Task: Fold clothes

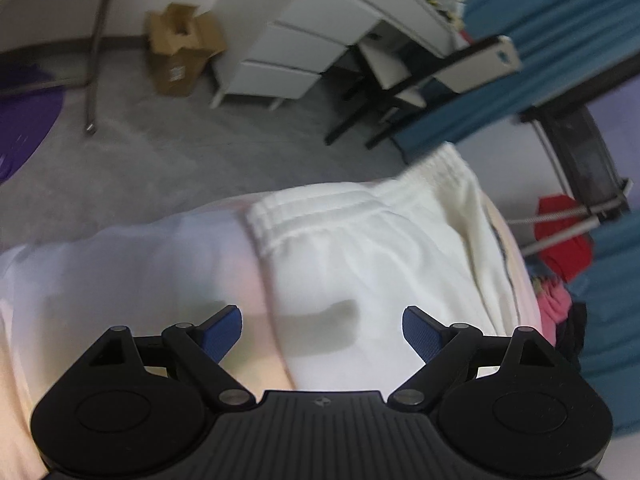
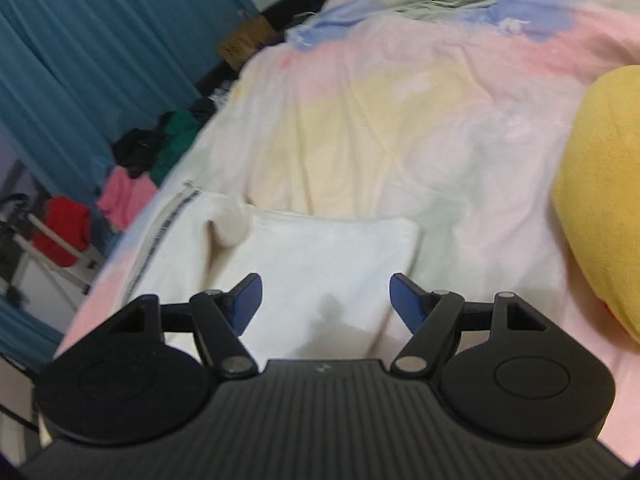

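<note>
On the bed (image 2: 400,128) we've got the white pants (image 1: 360,264) lying flat, partly folded. Both tongs, left (image 1: 322,330) & right (image 2: 326,300), spread wide, nothing pinched. Next imo: pinch one edge each, lift evenly, no bunching. Left cam shows the waistband (image 1: 340,204); right cam only the folded end + yellow cushion (image 2: 600,200).

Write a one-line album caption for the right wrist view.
Open right gripper poised over a folded white garment on a pastel bedspread, yellow cushion alongside.
</note>
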`<state>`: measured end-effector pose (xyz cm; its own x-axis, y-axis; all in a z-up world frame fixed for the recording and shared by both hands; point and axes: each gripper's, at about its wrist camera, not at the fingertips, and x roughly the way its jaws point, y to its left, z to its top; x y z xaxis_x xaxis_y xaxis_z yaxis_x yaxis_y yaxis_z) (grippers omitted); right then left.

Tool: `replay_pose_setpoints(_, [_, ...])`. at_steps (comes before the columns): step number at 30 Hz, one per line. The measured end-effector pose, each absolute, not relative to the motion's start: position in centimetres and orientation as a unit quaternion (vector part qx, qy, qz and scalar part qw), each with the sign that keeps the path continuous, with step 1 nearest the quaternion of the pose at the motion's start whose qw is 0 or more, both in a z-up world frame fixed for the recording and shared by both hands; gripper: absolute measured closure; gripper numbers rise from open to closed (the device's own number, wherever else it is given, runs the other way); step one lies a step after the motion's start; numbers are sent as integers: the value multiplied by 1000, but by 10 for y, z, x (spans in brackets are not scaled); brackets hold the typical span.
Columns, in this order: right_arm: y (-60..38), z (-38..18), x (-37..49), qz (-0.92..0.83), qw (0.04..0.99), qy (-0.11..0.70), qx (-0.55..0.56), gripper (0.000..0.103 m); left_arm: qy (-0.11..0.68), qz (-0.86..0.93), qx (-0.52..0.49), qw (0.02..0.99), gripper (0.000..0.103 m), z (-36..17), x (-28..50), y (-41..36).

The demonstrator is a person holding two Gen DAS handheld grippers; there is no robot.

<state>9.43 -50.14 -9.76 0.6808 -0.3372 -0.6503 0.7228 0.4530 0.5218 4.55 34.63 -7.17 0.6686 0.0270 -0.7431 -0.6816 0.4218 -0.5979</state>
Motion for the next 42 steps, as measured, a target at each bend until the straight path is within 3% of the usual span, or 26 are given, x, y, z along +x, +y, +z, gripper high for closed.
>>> replay_pose_setpoints(9, [-523,-152,103,-278,745,261,547,30,321,175,-554,748,11,-94,60,350])
replay_pose_setpoints(16, [-514,-136,118,-167,785,174,570,30,234,72,-617,748,11,-93,55,350])
replay_pose_setpoints(19, [-514,-135,122,-187,788,188,555,30,243,83,-619,742,11,-97,55,350])
replay_pose_setpoints(22, [-517,-146,126,-219,773,216,555,34,306,132,-587,738,22,-105,65,347])
replay_pose_setpoints(23, [-520,-150,125,-230,764,219,562,38,318,141,-587,731,31,-110,68,347])
replay_pose_setpoints(25, [-524,-157,127,-248,755,219,566,49,321,147,-602,716,35,-118,69,350])
replay_pose_setpoints(28, [-527,-155,129,-259,766,220,546,79,306,140,-606,721,48,-118,71,349])
replay_pose_setpoints(29, [-527,-154,130,-262,771,220,537,93,306,138,-602,725,59,-117,73,348])
replay_pose_setpoints(31, [-526,-146,129,-267,786,213,516,96,306,133,-591,734,83,-115,77,345])
replay_pose_setpoints(33, [-523,-134,125,-274,802,194,494,97,297,128,-578,749,91,-111,78,345])
replay_pose_setpoints(42, [-519,-103,104,-273,835,133,458,97,198,108,-531,817,95,-57,58,330])
